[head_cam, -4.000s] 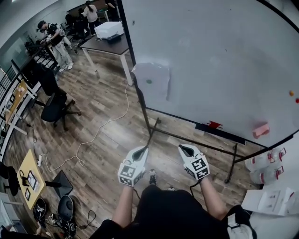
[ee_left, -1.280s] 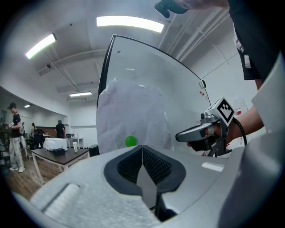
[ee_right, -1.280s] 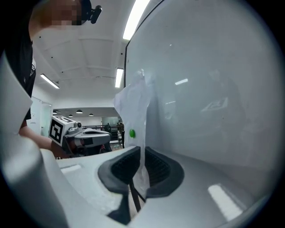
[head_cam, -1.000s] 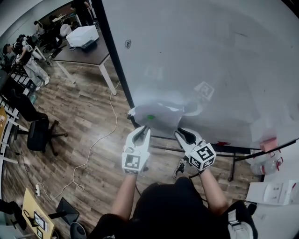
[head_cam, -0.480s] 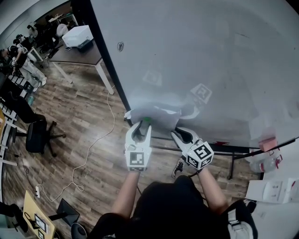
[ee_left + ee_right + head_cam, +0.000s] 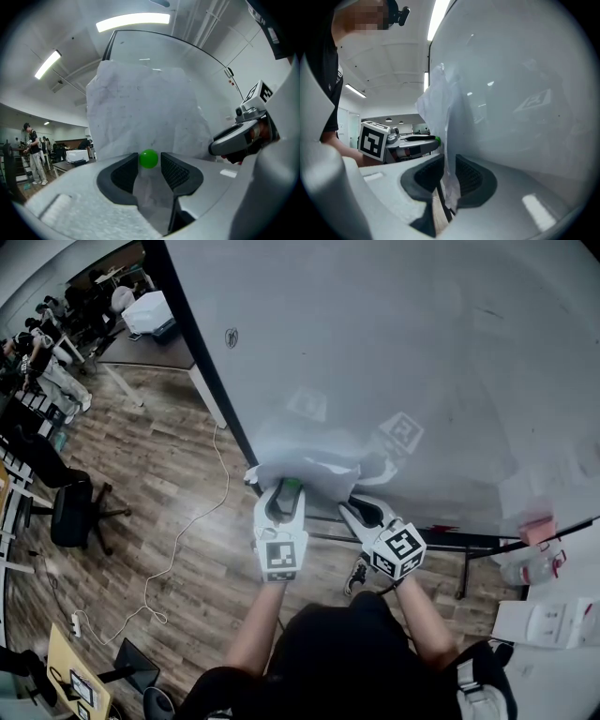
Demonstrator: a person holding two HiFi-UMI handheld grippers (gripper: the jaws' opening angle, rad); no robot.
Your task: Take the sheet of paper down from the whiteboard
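Our left hand-held gripper (image 6: 150,163) has its jaws opening, with a green magnet (image 6: 149,158) between them. Our right hand-held gripper (image 6: 449,171) is clamped on the sheet of paper (image 6: 305,460), which hangs crumpled against the lower whiteboard (image 6: 422,352).

I see the crumpled white sheet of paper (image 6: 309,457) low on the whiteboard (image 6: 422,352), a round green magnet (image 6: 149,158) near its bottom edge.

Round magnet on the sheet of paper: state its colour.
The magnet is bright green, clearest in the left gripper view.
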